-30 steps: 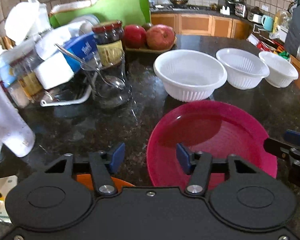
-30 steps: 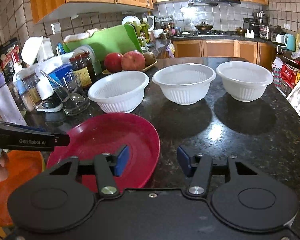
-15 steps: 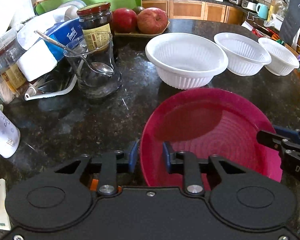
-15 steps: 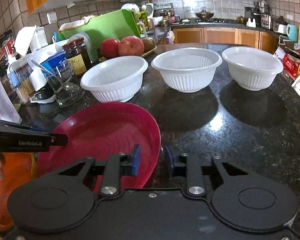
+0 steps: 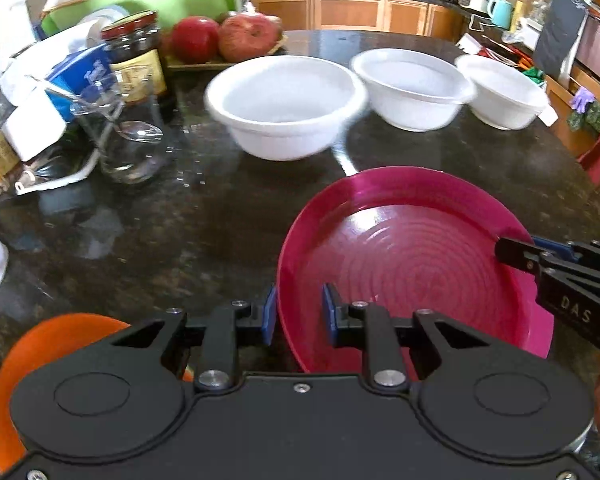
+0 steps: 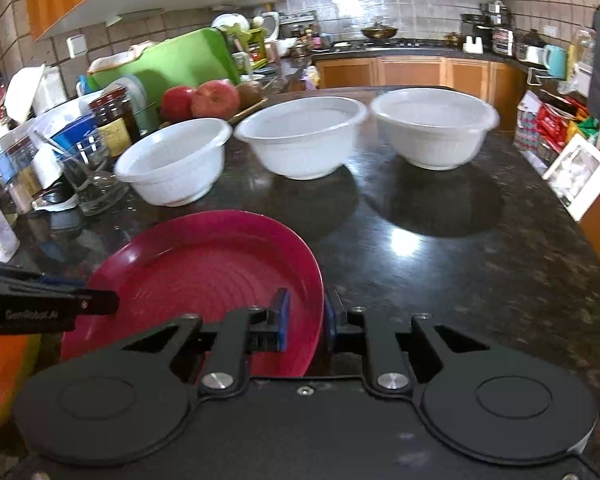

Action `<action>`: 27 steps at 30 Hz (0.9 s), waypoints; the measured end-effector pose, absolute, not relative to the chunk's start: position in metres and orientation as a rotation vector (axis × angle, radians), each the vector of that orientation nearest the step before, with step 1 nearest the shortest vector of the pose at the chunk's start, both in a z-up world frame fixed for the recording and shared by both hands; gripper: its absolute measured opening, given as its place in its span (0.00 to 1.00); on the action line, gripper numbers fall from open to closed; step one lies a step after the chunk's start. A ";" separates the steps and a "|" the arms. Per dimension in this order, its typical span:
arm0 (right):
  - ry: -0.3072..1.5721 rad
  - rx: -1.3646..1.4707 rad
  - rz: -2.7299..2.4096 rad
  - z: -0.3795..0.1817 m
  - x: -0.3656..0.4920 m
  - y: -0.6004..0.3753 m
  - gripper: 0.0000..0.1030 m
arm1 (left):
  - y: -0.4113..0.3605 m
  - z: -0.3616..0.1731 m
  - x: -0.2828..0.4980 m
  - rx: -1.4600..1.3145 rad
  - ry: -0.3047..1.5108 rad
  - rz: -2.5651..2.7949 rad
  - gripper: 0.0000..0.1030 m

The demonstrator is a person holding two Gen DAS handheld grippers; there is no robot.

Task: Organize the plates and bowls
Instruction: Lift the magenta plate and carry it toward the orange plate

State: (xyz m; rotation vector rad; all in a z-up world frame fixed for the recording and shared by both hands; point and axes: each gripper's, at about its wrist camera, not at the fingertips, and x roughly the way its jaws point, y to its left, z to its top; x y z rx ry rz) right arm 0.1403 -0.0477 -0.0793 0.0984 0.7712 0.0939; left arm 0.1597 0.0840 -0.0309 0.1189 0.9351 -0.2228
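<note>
Left wrist view: the left gripper is seen straddling the near-left rim of the magenta plate on the dark granite counter; its pads are not quite pressed on, so a slip is risked if lifting begins now. An orange plate lies beside it.

Right wrist view: the right gripper is closing with the plate's right rim between its pads. An uneven pull could tilt the plate toward the nearest white bowl, which could be knocked.
</note>
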 end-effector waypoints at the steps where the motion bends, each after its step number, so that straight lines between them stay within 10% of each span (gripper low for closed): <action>1: 0.769 0.104 0.084 -0.079 0.137 -0.053 0.18 | 0.079 -0.031 0.157 0.119 0.935 -0.229 0.30; 27: 0.671 0.069 0.111 -0.052 0.067 -0.111 0.10 | 0.022 -0.012 0.075 0.025 0.853 -0.139 0.21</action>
